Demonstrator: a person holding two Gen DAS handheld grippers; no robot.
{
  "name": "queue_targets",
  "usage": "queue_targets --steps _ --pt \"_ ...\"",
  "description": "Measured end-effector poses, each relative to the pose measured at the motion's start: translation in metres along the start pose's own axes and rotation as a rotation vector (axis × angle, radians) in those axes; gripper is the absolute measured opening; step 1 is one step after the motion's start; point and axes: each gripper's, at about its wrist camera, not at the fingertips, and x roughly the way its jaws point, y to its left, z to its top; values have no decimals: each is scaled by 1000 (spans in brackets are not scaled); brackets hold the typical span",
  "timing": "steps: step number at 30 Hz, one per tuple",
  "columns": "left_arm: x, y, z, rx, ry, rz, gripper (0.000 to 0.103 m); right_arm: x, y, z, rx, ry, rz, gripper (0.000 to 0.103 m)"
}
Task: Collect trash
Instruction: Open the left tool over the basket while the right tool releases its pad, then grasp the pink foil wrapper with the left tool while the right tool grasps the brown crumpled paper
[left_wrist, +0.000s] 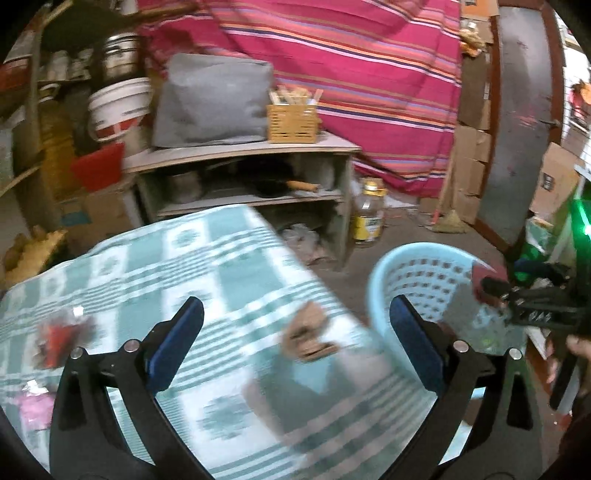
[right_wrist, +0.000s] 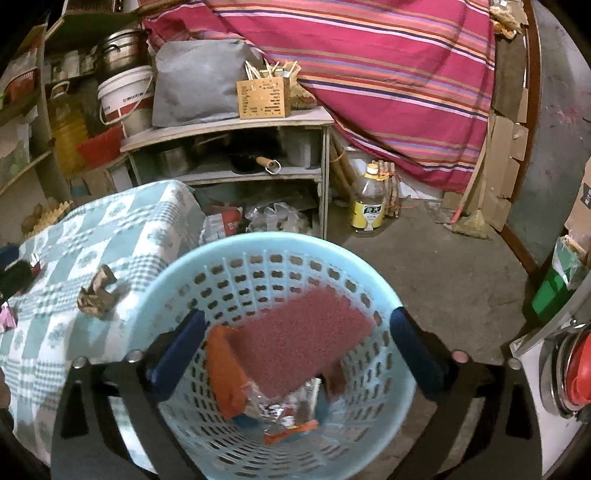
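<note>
My left gripper (left_wrist: 297, 310) stands open over a table with a green-and-white checked cloth (left_wrist: 166, 258), nothing between its fingers. Just ahead of it lies a crumpled brown scrap (left_wrist: 308, 334). A red wrapper (left_wrist: 61, 334) and a pink one (left_wrist: 31, 406) lie at the left. My right gripper (right_wrist: 298, 315) hangs open over the light blue plastic basket (right_wrist: 177, 288). A dark red spongy pad (right_wrist: 295, 343) lies tilted inside the basket between the fingers, and the right finger stands clear of it. Below it are an orange piece (right_wrist: 225, 376) and shiny wrappers (right_wrist: 288, 417).
The basket stands on the floor at the table's right edge. Behind it are a low shelf unit (right_wrist: 229, 125) with a wooden utensil box (right_wrist: 262, 98), a white bucket (right_wrist: 125, 96) and a yellow-labelled bottle (right_wrist: 367, 206) on the floor. A striped cloth (right_wrist: 388, 74) hangs at the back.
</note>
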Motion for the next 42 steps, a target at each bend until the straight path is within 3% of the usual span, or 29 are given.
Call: queue_targets --steps 9,16,22,28,33,38,40,42 --pt "-41 93 -36 -80 12 127 97 -5 29 -5 18 14 -27 98" --pt "-59 180 -73 -137 56 260 97 -9 78 -17 -10 3 -3 98" --pt "-65 238 -102 -182 103 302 97 -10 127 -27 -39 5 34 98" --pt "-72 285 -129 -228 151 310 97 -6 165 -33 -69 26 58 98" --pt "-71 308 -144 -252 197 271 97 -3 187 -32 -100 31 63 98" --pt "-54 317 -153 -264 251 191 79 -3 199 -29 -116 33 70 98" --pt "-48 320 -153 -282 272 148 65 -2 202 -28 -122 33 70 98" --pt "-47 321 -151 -280 266 136 57 -1 203 -29 -123 37 70 98"
